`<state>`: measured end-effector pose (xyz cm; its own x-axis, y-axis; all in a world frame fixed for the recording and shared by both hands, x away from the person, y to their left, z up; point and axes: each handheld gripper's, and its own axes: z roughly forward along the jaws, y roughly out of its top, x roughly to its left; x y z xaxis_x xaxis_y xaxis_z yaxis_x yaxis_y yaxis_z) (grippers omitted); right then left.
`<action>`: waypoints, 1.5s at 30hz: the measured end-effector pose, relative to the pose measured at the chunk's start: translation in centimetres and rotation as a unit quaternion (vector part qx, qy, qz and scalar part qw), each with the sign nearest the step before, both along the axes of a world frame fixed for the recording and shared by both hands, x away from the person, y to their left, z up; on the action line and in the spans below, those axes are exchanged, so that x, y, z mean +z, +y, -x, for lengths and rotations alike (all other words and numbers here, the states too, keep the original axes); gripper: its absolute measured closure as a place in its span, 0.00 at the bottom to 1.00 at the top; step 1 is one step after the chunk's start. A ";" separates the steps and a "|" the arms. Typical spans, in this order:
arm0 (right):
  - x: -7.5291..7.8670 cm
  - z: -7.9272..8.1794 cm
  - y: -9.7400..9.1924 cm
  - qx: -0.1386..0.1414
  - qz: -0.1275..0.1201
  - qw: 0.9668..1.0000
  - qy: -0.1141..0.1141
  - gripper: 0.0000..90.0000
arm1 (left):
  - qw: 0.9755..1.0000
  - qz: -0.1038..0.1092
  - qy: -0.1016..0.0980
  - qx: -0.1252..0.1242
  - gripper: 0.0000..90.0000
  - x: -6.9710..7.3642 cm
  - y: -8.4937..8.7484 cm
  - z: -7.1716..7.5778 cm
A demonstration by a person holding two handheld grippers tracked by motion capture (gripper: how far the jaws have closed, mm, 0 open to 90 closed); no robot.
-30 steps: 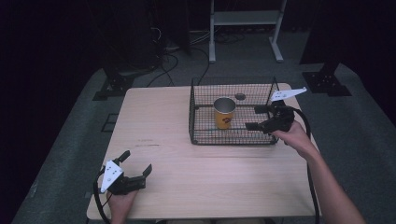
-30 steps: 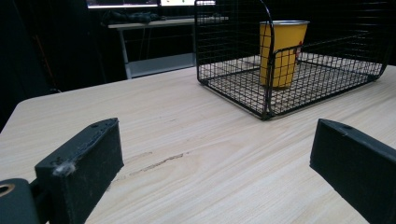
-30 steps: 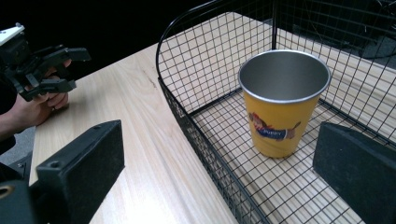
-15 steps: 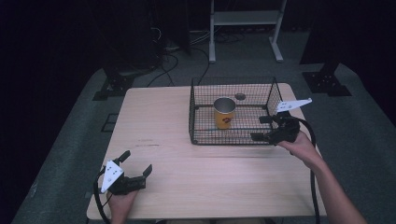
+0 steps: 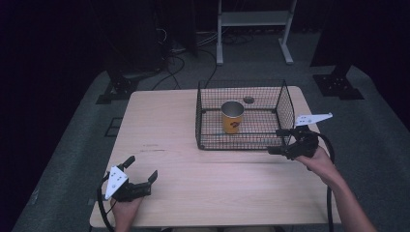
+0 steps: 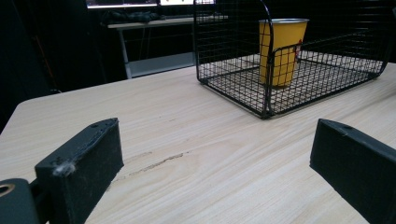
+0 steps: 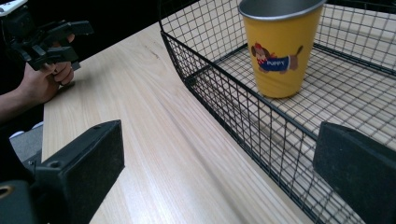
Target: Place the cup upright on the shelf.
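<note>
A yellow cup point(image 5: 232, 117) with a cartoon dog stands upright inside a black wire basket point(image 5: 286, 112) on the right half of the table. My right gripper point(image 5: 275, 141) is open and empty, just outside the basket's near right corner, jaws pointing left along its front wall. In the right gripper view the cup point(image 7: 280, 56) stands behind the basket mesh point(image 7: 224, 98). My left gripper point(image 5: 141, 168) rests open near the table's front left corner, far from the basket. The left gripper view shows the cup point(image 6: 280, 51) and basket point(image 6: 327, 70) ahead, beyond bare wood.
A small dark round object point(image 5: 248, 100) lies at the basket's back. The pale wooden table point(image 5: 164, 125) is bare to the left of the basket. A white metal stand point(image 5: 254, 19) and cables are on the floor beyond the table.
My right gripper has drawn back from over the basket's right side toward the table's near edge, staying open. The left gripper and cup have not moved.
</note>
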<state>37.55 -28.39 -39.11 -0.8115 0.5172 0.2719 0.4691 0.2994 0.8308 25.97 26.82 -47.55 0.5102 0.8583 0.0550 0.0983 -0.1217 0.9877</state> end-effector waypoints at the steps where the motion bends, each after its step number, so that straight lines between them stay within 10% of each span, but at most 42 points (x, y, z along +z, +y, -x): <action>1: -0.1 0.2 -0.2 -0.003 -0.001 1.000 0.000 0.02 | 1.000 0.000 0.000 0.000 0.02 0.0 0.0 0.0; 45: -5.6 4.0 -6.3 -0.077 -0.035 0.995 0.043 0.02 | 1.000 -0.003 -0.001 -0.001 0.02 0.0 -0.1 0.0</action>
<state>33.55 -34.71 -44.74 -0.6961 0.6108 0.3774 0.5756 0.1606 0.8018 26.00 26.72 -47.57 0.5114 0.8572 0.0609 0.0970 -0.1279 0.9870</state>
